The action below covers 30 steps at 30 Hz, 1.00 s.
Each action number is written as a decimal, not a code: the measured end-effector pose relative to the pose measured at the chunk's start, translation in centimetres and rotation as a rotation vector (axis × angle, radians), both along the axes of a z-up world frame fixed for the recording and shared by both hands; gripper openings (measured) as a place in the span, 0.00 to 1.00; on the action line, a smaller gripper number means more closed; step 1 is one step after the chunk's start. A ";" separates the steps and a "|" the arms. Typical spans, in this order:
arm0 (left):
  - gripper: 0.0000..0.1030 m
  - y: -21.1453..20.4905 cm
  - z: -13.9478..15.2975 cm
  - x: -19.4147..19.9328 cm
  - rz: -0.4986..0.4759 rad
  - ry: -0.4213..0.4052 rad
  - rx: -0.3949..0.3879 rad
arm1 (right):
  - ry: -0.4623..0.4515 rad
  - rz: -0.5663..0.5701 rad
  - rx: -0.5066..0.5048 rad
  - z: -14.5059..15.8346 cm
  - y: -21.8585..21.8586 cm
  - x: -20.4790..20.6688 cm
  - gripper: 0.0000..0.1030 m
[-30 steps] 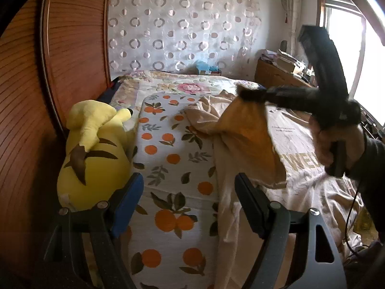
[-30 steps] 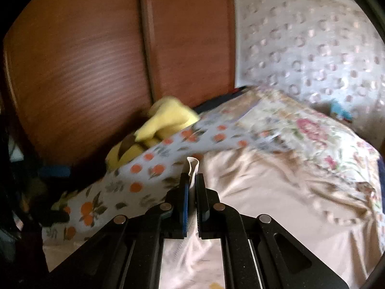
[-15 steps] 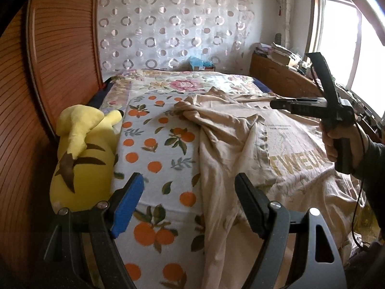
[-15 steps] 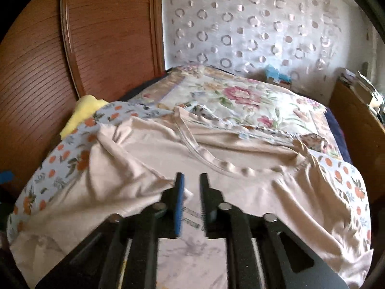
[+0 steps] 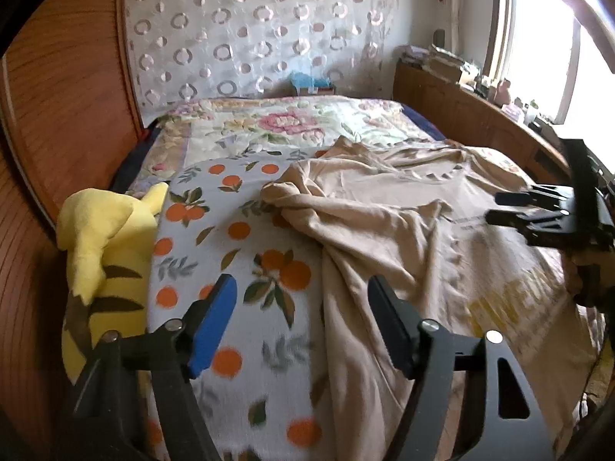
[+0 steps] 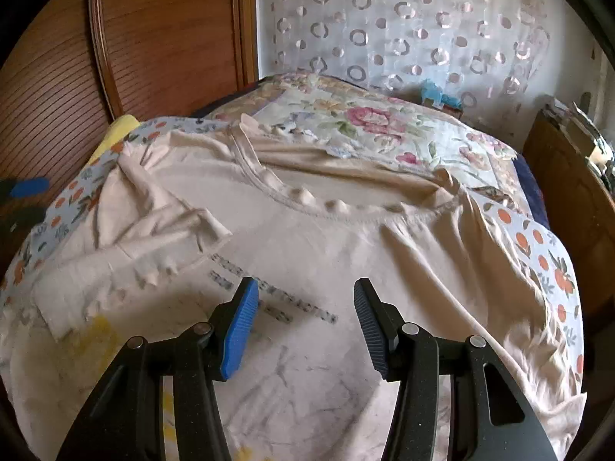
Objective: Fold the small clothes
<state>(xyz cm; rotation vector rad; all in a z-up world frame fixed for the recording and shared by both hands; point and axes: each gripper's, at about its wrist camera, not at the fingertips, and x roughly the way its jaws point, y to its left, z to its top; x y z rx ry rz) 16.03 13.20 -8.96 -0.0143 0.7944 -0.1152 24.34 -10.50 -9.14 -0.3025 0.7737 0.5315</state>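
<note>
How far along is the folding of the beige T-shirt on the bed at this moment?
Early. Done: the beige printed T-shirt lies spread front-up on the orange-print blanket. In hand: nothing; the right gripper is opening and the left gripper is closing, neither with cloth between its jaws. Left: the bunched left sleeve needs smoothing, and every fold remains.

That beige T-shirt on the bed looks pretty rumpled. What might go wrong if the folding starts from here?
1. The beige T-shirt's left sleeve lies bunched and doubled over; folding now would likely trap those creases.
2. Both the left gripper, closing, and the right gripper, opening, hold nothing, so a careless pinch could catch the orange-print blanket too.
3. The yellow plush toy beside the blanket could get knocked.
</note>
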 end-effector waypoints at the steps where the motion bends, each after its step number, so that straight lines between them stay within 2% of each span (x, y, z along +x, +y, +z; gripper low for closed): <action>1: 0.64 0.0 -0.2 0.8 -0.003 0.011 0.002 | 0.005 0.004 -0.003 0.2 -0.1 0.1 0.52; 12: 0.56 0.6 -2.6 8.5 -0.011 0.115 -0.050 | 0.017 0.017 0.008 -0.2 -0.9 1.1 0.53; 15: 0.42 1.0 -2.6 9.5 -0.022 0.114 -0.084 | 0.018 0.016 0.011 -0.3 -0.6 1.1 0.53; 16: 0.32 1.1 -2.6 9.8 -0.030 0.115 -0.099 | 0.018 0.016 0.010 -0.2 -0.6 1.0 0.53; 17: 0.16 1.2 -2.5 10.0 -0.046 0.122 -0.124 | 0.018 0.017 0.010 -0.2 -0.6 1.0 0.54; 18: 0.10 1.3 -2.3 10.2 -0.052 0.124 -0.129 | 0.019 0.017 0.010 -0.2 -0.6 1.0 0.54; 22: 0.07 1.4 -0.7 10.8 -0.040 0.086 -0.066 | 0.019 0.017 0.011 -0.2 -0.6 1.0 0.54; 26: 0.07 3.0 1.3 11.8 0.024 0.055 0.029 | 0.019 0.017 0.011 -0.2 -0.6 1.0 0.55; 30: 0.08 4.1 1.3 12.8 0.036 0.066 0.069 | 0.018 0.015 0.011 -0.2 -0.6 0.9 0.56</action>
